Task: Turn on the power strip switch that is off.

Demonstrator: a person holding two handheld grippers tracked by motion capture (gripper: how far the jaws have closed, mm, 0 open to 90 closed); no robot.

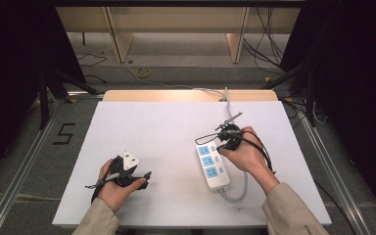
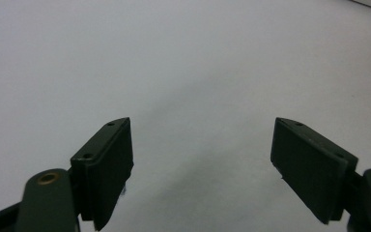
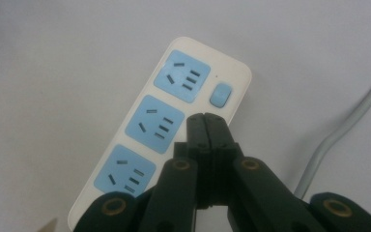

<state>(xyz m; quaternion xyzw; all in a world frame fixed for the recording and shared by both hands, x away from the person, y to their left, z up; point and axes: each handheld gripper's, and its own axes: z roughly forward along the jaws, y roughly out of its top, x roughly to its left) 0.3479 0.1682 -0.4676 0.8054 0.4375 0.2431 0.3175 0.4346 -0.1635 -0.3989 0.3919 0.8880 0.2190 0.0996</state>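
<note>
Now the right gripper [image 3: 206,118] hovers over the white power strip [image 3: 174,125], jaws pressed flat together with nothing between them, the closed tip sitting just above the middle switch spot beside the middle blue socket [image 3: 154,124]. On the table [image 1: 152,127] the strip [image 1: 212,165] lies at about four o'clock from centre, its grey cord [image 1: 237,193] looping off toward five o'clock. By the look of it, the step in hand is pressing a rocker switch [image 3: 221,94] with the shut tip. The next move likely calls for a short straight push down onto that button, square on, so the strip doesn't skid. Over at eight o'clock, the left gripper [image 2: 200,159] rests with jaws spread wide, holding nothing, above bare tabletop.
</note>
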